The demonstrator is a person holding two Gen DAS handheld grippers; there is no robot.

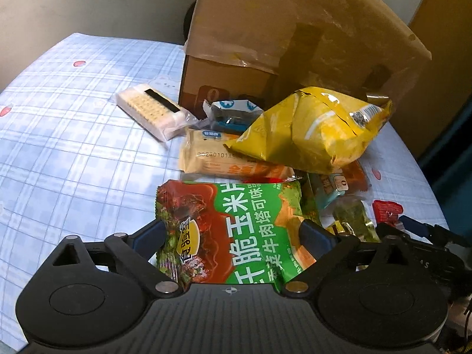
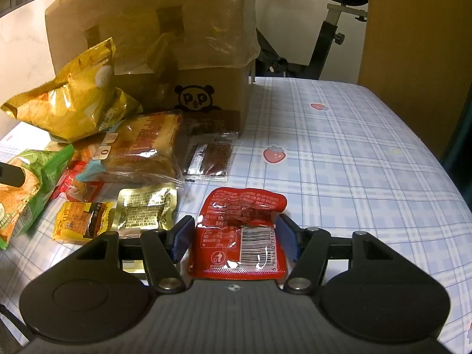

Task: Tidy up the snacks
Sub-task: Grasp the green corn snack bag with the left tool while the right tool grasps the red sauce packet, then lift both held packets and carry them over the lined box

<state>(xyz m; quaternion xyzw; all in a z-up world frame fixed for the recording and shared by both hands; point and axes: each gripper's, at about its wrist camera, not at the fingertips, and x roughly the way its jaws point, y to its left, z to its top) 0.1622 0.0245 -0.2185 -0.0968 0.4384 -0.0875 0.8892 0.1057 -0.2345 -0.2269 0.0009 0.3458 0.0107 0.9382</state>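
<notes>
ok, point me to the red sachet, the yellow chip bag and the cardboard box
red sachet (image 2: 240, 236): right wrist view, middle of the pack, just above the barcode.
yellow chip bag (image 1: 312, 129): left wrist view, centre of its puffed body.
cardboard box (image 2: 212, 94): right wrist view, front wall beside the panda print.

A table draped in a pale blue plaid cloth with strawberry prints (image 2: 339, 159) carries everything. A brown cardboard box (image 2: 206, 88) stands at twelve o'clock. A clear-wrapped pack of pale wafers (image 1: 153, 112) lies at ten o'clock, a green corn-chip bag (image 1: 230, 230) at six, a red foil pouch (image 2: 240, 233) beside flat gold sachets (image 2: 144, 209).
</notes>
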